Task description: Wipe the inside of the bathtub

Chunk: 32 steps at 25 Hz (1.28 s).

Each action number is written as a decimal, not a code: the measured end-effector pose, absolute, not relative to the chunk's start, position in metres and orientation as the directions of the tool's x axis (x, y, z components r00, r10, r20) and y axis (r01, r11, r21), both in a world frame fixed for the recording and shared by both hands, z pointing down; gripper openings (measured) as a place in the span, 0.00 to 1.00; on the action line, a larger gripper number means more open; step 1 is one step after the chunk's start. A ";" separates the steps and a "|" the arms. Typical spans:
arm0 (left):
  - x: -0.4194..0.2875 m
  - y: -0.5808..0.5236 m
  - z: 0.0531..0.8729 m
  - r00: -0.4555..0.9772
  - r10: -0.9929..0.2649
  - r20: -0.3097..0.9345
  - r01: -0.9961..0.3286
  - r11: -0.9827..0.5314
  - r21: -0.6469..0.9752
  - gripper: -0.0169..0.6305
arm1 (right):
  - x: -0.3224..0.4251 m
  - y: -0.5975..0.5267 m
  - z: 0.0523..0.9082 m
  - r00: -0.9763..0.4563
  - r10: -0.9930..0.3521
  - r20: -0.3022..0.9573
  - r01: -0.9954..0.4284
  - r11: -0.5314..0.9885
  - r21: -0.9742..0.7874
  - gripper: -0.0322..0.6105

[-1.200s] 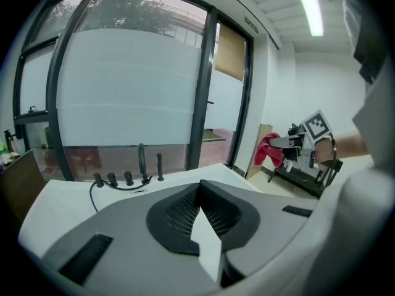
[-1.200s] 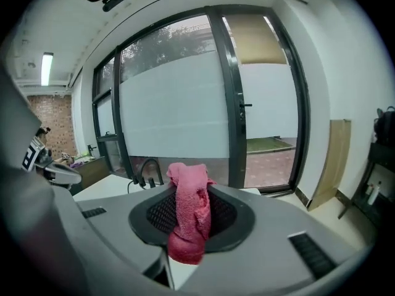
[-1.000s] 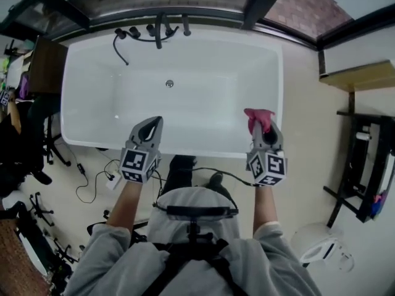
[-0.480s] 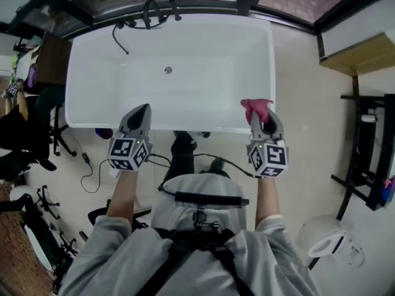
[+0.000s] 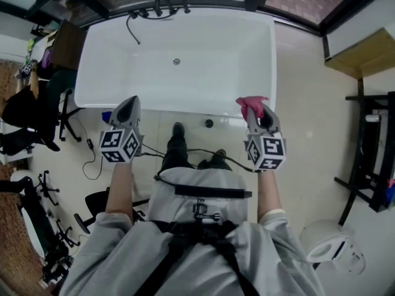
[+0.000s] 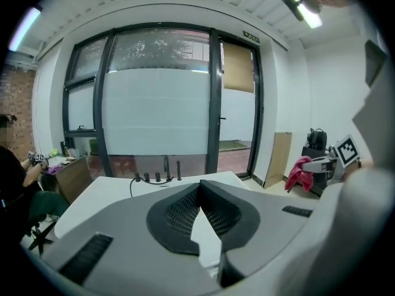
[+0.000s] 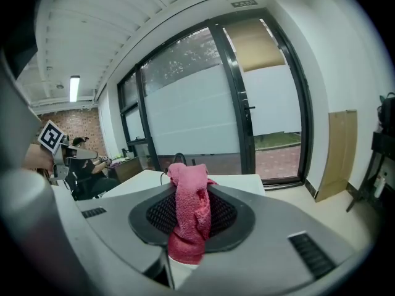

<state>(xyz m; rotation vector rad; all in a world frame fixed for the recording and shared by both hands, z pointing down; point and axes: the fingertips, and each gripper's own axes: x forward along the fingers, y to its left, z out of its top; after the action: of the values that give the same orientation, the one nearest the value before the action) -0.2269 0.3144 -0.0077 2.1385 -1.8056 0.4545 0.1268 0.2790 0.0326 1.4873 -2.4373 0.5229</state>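
Bathtub: white, nothing in it, across the top of head view, drain mid-floor, faucet on the far rim. Both grippers are held level at the near rim, well apart. Left gripper is over the rim's left part, right gripper over its right part, pink cloth sticking out of its tip. Left gripper view: jaws pressed together at the tip, nothing between; tub lies ahead below the windows. Right gripper view: jaws pinch the cloth, which hangs down over the pads; tub just beyond.
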 end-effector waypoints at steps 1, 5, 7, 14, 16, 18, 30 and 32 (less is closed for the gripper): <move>-0.232 0.317 -0.010 0.153 -0.891 0.428 -0.987 -0.157 0.026 0.04 | 0.125 0.285 0.030 -0.450 -0.805 0.386 -0.893 0.416 -0.172 0.19; -0.246 0.328 -0.016 0.171 -0.893 0.416 -0.984 -0.177 0.024 0.04 | 0.113 0.306 0.023 -0.426 -0.810 0.404 -0.904 0.400 -0.151 0.19; -0.253 0.333 -0.015 0.196 -0.890 0.413 -0.979 -0.199 0.036 0.04 | 0.103 0.313 0.022 -0.410 -0.814 0.412 -0.911 0.386 -0.145 0.19; -0.282 0.353 -0.002 0.268 -0.865 0.424 -0.962 -0.267 0.063 0.04 | 0.054 0.349 0.034 -0.370 -0.819 0.440 -0.929 0.325 -0.176 0.19; -0.296 0.363 0.003 0.283 -0.856 0.433 -0.957 -0.280 0.072 0.04 | 0.036 0.359 0.038 -0.359 -0.816 0.453 -0.933 0.317 -0.169 0.19; -0.306 0.370 0.006 0.297 -0.847 0.440 -0.953 -0.295 0.075 0.04 | 0.022 0.365 0.039 -0.350 -0.815 0.461 -0.937 0.309 -0.166 0.19; -0.325 0.385 0.018 0.359 -0.832 0.423 -0.933 -0.336 0.131 0.04 | -0.019 0.384 0.051 -0.313 -0.798 0.515 -0.949 0.286 -0.133 0.19; -0.326 0.386 0.020 0.361 -0.833 0.420 -0.932 -0.333 0.142 0.04 | -0.020 0.384 0.050 -0.315 -0.797 0.515 -0.948 0.291 -0.128 0.19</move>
<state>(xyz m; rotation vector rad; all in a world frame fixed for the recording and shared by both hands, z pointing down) -0.3256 0.3857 0.0198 2.2720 -1.5480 0.3869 -0.0202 0.3842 0.0498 1.5747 -2.2132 0.5930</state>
